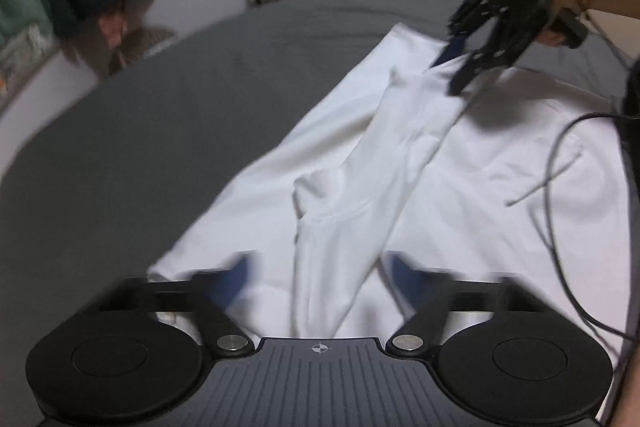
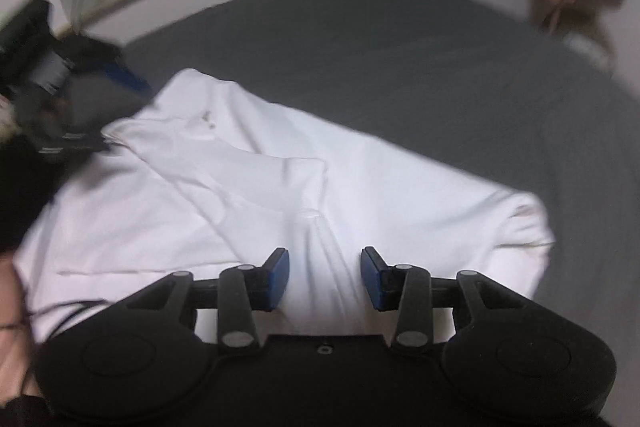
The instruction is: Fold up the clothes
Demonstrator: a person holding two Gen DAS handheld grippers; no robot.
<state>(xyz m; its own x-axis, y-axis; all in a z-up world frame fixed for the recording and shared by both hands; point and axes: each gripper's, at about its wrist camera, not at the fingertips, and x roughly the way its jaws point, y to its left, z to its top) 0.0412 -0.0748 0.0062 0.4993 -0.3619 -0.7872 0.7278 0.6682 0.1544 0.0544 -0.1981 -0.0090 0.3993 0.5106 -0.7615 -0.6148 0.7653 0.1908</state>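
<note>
White shirt spread on a grey bed, one sleeve folded across its body.

A loose ridge of sleeve cloth is seen between the blue pads of both grippers, and it is judged that the fold could be dragged out of line if either gripper is drawn away while cloth is snagged on a pad, or that the sleeve could slide back across the smooth fabric. A dangling cable lies over the shirt and could catch it. The left gripper is held partly open, nothing pressed between its pads. The right gripper is likewise partly open over the cloth, with nothing gripped.
</note>
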